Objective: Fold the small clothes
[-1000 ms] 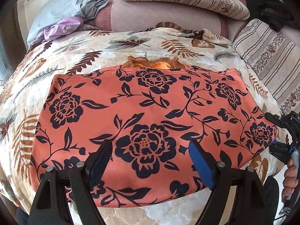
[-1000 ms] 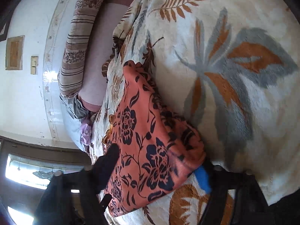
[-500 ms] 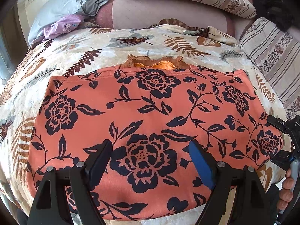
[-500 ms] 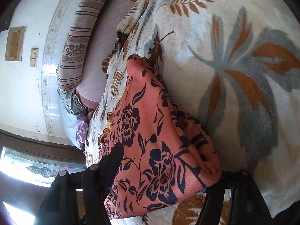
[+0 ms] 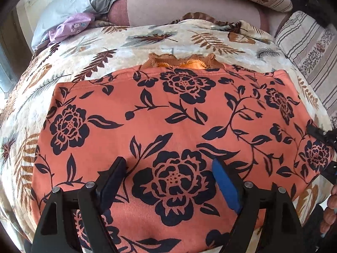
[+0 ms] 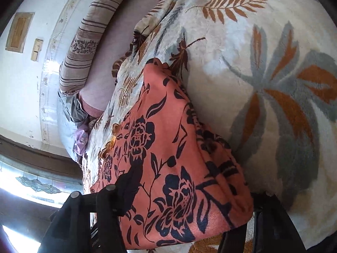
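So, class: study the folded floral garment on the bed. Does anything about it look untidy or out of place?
Yes. A frilly orange edge sticks out past the far edge of the coral floral garment, so the layers are not aligned. The rest lies flat on the leaf-print blanket.

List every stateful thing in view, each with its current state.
Coral floral garment: spread flat on the blanket, folded edge toward the camera.
Orange frilled garment: mostly tucked under the floral one, only its ruffled edge showing.
Left gripper: open, fingers wide apart over the floral fabric.
Right gripper: open, straddling the garment's corner.
Leaf-print blanket: laid over the bed.
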